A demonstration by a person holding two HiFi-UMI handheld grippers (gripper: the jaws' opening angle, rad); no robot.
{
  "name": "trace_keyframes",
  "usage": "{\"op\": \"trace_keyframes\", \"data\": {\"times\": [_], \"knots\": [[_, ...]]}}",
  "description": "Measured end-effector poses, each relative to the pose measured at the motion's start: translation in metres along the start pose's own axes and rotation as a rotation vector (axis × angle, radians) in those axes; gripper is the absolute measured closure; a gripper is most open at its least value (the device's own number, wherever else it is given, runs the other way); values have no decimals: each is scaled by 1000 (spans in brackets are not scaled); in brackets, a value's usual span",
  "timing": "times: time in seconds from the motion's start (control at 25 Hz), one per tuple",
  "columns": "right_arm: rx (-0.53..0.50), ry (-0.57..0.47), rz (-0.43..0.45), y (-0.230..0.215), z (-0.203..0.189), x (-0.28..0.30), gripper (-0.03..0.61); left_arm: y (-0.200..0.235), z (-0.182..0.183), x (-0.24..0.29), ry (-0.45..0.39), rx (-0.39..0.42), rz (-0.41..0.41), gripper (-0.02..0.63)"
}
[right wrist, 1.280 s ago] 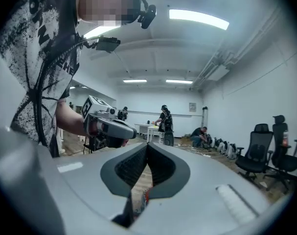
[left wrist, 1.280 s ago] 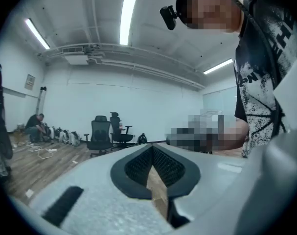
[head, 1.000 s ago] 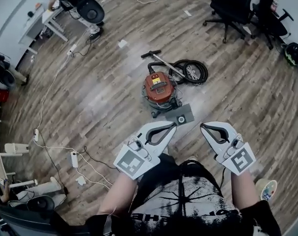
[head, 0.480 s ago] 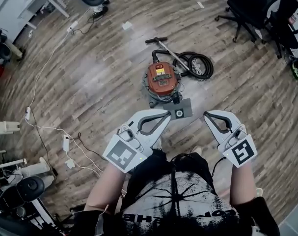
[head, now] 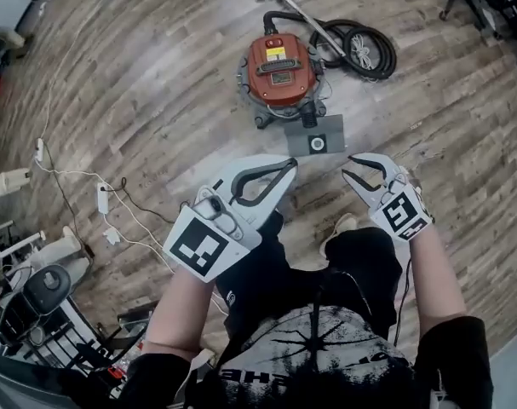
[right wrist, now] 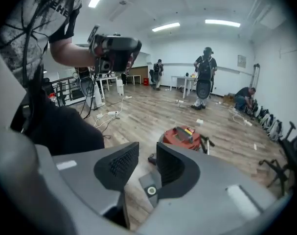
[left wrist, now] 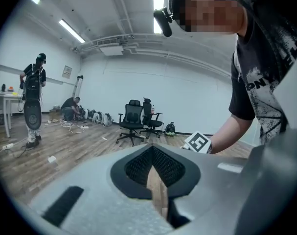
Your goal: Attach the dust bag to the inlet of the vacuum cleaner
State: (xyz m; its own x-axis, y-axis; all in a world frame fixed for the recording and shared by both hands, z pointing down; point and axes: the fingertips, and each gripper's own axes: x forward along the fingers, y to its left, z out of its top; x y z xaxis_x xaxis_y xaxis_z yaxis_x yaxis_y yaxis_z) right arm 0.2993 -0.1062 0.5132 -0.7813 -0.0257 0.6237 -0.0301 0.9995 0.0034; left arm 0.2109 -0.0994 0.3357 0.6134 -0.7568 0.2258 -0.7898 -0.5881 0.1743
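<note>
I read the left claw (head: 290, 168) as closed tight, with nothing in it. The right claw (head: 347, 167) has just been opening: its jaws stand partly apart and empty. The dust bag (head: 316, 144) lies flat on the floor (head: 156, 100), ring up, just beside the vacuum (head: 279, 68) on my near side. Neither claw touches it. I see it past the right claw's gap. The hose (head: 360, 48) is coiled beyond the vacuum.

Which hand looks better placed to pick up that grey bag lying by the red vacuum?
Right, I'd guess. The right gripper has just been opening, jaws apart and empty, and its view lines up on the dust bag. The left gripper is shut, and its view misses the bag.
</note>
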Motion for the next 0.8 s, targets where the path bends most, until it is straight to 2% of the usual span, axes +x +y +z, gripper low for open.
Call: {"op": "trace_keyframes", "data": {"times": [0.12, 0.24, 0.32, 0.48, 0.64, 0.8], "knots": [[29, 73, 68, 15, -107, 72, 414, 16, -73, 39, 0, 31, -48, 615], [-15, 176, 79, 13, -215, 150, 362, 36, -148, 77, -19, 25, -95, 615], [-52, 250, 89, 12, -287, 201, 351, 45, -191, 100, -45, 37, -140, 615], [-151, 430, 136, 9, -419, 281, 342, 49, -277, 135, 29, 135, -216, 615], [-244, 558, 151, -1, -499, 324, 341, 52, -333, 148, 102, 177, -194, 615], [-284, 650, 161, -7, -541, 339, 344, 63, -363, 140, 122, 123, -115, 615]]}}
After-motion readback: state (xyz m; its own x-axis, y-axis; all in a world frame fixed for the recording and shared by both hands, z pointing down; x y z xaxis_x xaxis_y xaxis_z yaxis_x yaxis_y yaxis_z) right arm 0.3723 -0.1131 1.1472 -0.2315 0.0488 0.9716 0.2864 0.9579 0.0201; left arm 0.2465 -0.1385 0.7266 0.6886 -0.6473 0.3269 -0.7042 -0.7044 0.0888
